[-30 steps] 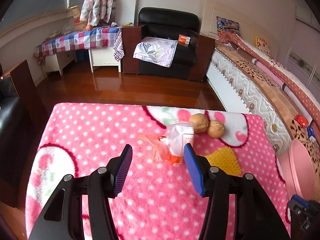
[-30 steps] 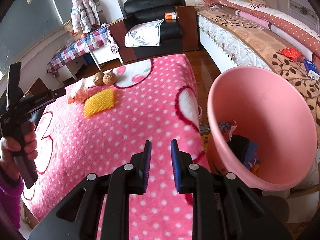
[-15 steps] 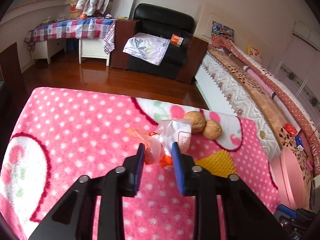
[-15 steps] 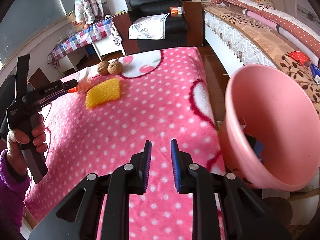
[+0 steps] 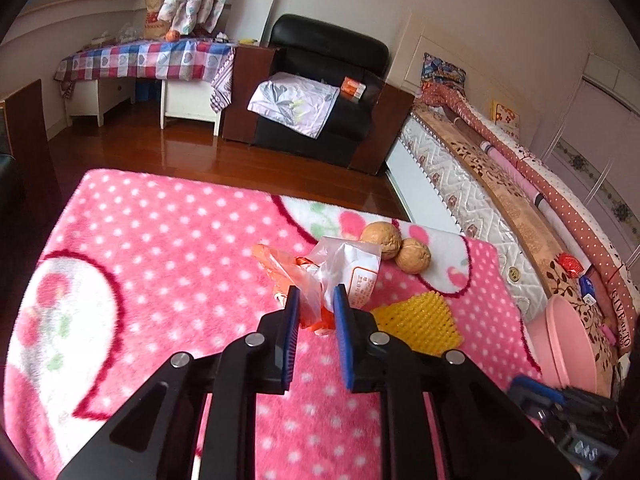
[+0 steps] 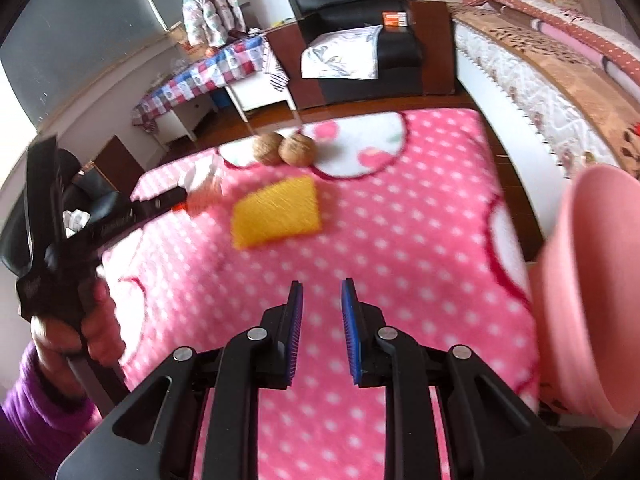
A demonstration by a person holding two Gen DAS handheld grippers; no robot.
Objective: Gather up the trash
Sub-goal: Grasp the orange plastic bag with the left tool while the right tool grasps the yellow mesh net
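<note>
Fingers of the left gripper [image 5: 316,308] are closing around the crumpled plastic wrapper [image 5: 320,276], orange film and a white printed piece bunched together; seen from the left wrist, the blue pads flank its near end, and the film already fills the gap between them, though I cannot tell whether both pads press on it yet; the wrapper lies on the pink dotted blanket [image 5: 160,248] that covers the surface, just in front of two walnuts [image 5: 396,246] and beside a yellow foam net [image 5: 416,318]; the pink bin [image 5: 568,344] shows at the right edge, well apart from the wrapper. To do this pinch well, I judge the squeeze should finish before any lift, low enough to catch both the orange and white parts, yet clear of the blanket's pile and of the yellow net. From the right wrist, blurred, the right gripper [image 6: 320,304] hangs over bare blanket with its fingers close together and nothing between them; a hand [image 6: 76,332] in a purple sleeve holds the left tool at the wrapper, far left; the bin's rim stands at the right, off the blanket's edge, where this trash likely belongs.
</note>
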